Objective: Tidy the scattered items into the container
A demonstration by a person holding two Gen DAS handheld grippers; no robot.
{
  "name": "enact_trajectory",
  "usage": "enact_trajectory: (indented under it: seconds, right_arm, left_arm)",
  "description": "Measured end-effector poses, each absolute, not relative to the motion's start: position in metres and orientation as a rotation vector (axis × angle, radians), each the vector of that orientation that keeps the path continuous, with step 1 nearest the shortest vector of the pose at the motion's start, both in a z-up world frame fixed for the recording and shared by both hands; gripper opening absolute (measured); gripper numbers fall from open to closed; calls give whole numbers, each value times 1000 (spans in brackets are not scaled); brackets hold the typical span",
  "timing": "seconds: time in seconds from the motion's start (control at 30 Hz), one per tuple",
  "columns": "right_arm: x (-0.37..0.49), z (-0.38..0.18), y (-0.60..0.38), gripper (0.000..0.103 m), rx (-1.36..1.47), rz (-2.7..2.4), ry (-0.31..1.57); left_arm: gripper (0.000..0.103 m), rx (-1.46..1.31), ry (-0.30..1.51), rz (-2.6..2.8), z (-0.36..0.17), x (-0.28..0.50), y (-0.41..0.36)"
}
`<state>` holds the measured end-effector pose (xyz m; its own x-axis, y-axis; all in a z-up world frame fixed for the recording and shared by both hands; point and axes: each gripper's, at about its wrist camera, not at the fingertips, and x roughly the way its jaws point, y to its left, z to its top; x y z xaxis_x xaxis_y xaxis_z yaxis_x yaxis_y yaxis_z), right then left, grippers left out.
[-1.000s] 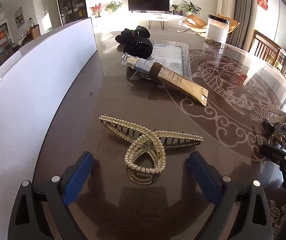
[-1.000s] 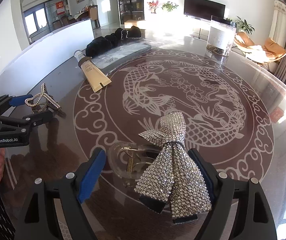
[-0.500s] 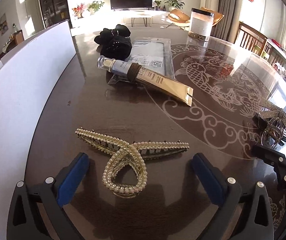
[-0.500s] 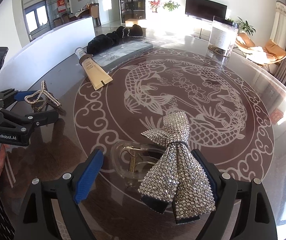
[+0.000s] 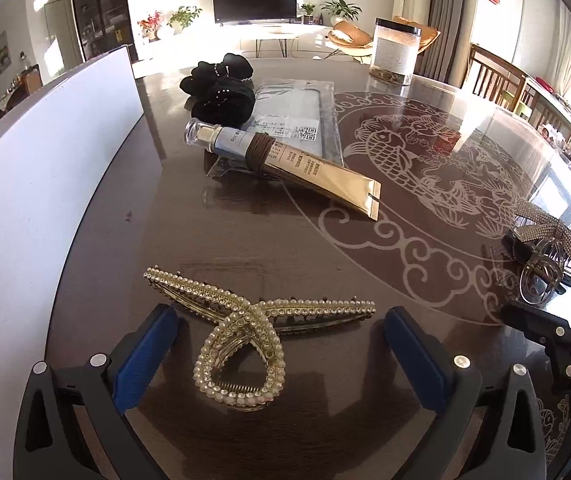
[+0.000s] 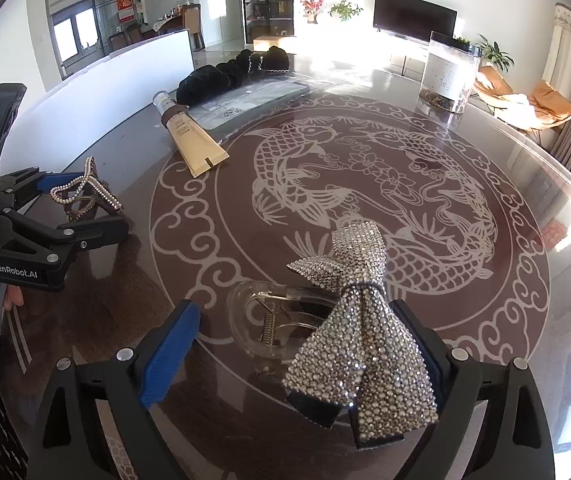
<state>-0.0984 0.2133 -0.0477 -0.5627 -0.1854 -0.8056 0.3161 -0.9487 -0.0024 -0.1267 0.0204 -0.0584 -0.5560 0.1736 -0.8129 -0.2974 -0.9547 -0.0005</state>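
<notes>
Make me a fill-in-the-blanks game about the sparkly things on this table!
1. The pearl hair clip lies between the pads of the ____ claw.
2. The rhinestone bow clip sits at the ____ claw.
3. The gold tube has a brown ____ wound around it.
4. The table is decorated with two ____.

Missing words: left; right; hair tie; fish

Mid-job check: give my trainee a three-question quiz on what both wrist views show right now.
1. True or false: the left gripper is clamped on the pearl hair claw.
2. What lies between the right gripper fingers? A) gold cosmetic tube B) rhinestone bow hair claw C) black scrunchie
3. Fill in: the gold cosmetic tube rests partly on a flat plastic ____.

Key: 1 false, its jaws stand open around it; 2 B, the rhinestone bow hair claw; 3 packet.
</notes>
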Motion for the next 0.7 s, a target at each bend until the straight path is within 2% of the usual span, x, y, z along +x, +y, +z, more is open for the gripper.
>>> enact_trajectory:
  seconds: [0.2,0.27,0.7]
  right_arm:
    - [-99,-48,214,95,1286,-2540,213]
    - [-100,-48,214,100,1294,-2537,219]
    - [-100,-49,213,100,1296,-2535,219]
  left_arm:
    - [103,-1309,200,2550,-59,-127,20]
    - [103,-1309,199,2550,-59,-127,20]
    - [103,-1309,199,2550,-59,-127,20]
